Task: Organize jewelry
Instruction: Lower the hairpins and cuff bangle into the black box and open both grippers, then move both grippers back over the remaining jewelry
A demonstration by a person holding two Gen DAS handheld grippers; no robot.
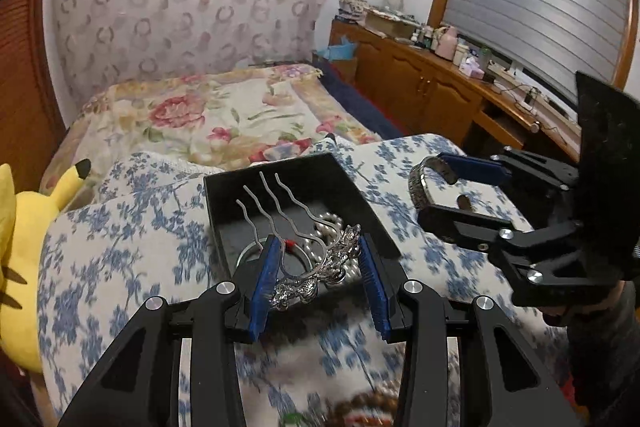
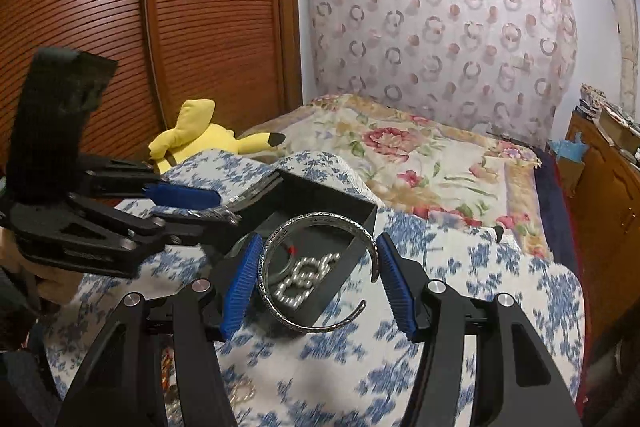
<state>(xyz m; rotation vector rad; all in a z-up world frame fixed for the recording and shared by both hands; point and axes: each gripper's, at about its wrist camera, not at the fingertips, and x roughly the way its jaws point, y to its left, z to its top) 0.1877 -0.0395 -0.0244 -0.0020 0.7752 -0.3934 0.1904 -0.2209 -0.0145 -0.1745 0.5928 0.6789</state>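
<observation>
Hairpin (image 1: 316, 259) in left tongs (image 1: 316, 275), bangle (image 2: 316, 271) in right tongs (image 2: 320, 279)

No legible text anywhere; silver bangle (image 2: 320, 269) has engraving along its inner band, too small to read.

We hold both grippers tilted downward, side by side. Left gripper (image 1: 316, 267): jaws clamped on a silver hair comb (image 1: 304, 259). Right gripper (image 2: 316, 283): jaws closed across a silver cuff bangle (image 2: 320, 267).

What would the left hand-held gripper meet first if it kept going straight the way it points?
Probably the black tray: the left hand-held gripper, holding the silver hair comb, aims into it, though depth is unclear.
</observation>
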